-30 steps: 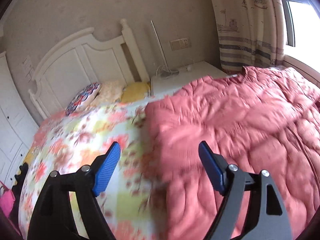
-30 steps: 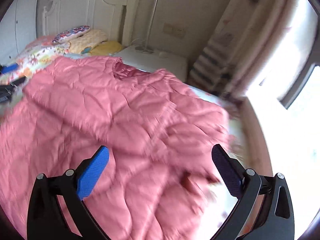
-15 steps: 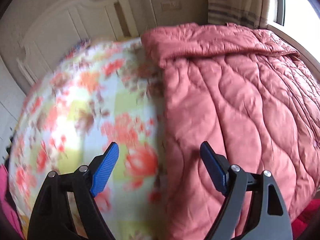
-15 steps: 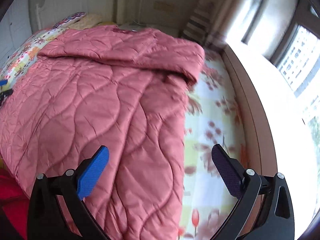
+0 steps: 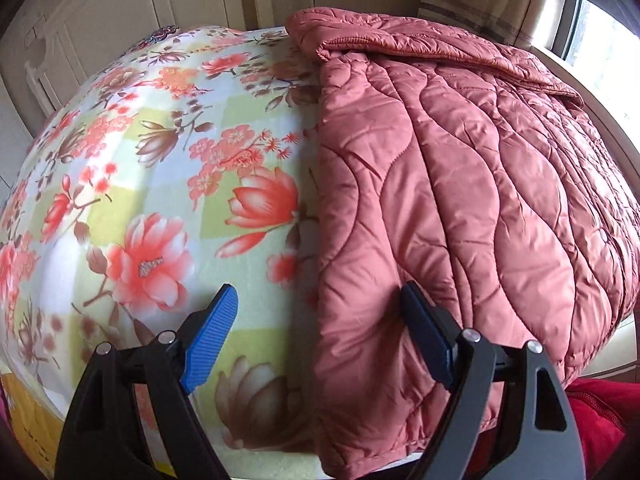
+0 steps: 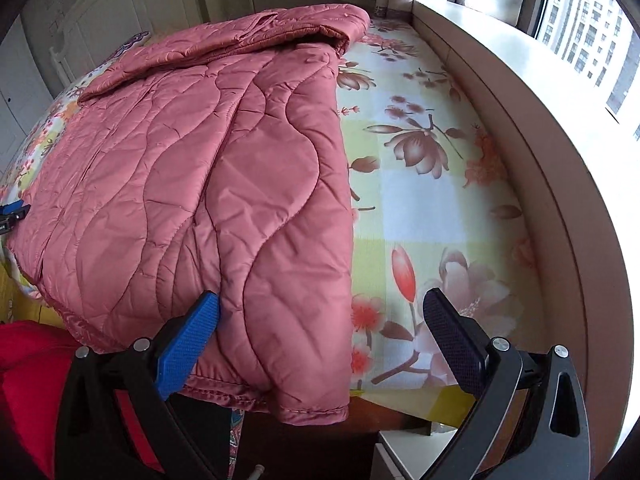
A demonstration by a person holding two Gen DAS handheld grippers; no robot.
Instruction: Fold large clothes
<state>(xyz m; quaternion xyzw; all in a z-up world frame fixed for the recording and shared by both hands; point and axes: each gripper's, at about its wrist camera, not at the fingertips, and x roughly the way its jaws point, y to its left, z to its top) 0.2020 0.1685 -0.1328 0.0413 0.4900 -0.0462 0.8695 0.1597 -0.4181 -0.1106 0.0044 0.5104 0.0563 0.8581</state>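
Both views have tilted down from the headboard to the near hem of the pink quilted padded coat [image 5: 460, 184], lying flat on the floral-sheeted bed [image 5: 160, 184]. Left hand-held gripper [image 5: 320, 340] and right hand-held gripper [image 6: 320, 340] hang wide apart, empty, astride its lower corners: a hem grasp likely follows.

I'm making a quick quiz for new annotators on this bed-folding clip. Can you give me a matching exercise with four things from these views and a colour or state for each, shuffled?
Things:
1. quilted coat
2. bedsheet
3. left gripper
4. headboard

Descriptions:
A. white panelled wood
B. jaws open, nothing held
C. dusty pink, lying flat with its far end folded over
D. floral print in orange, green and white

Pairs: 1-C, 2-D, 3-B, 4-A
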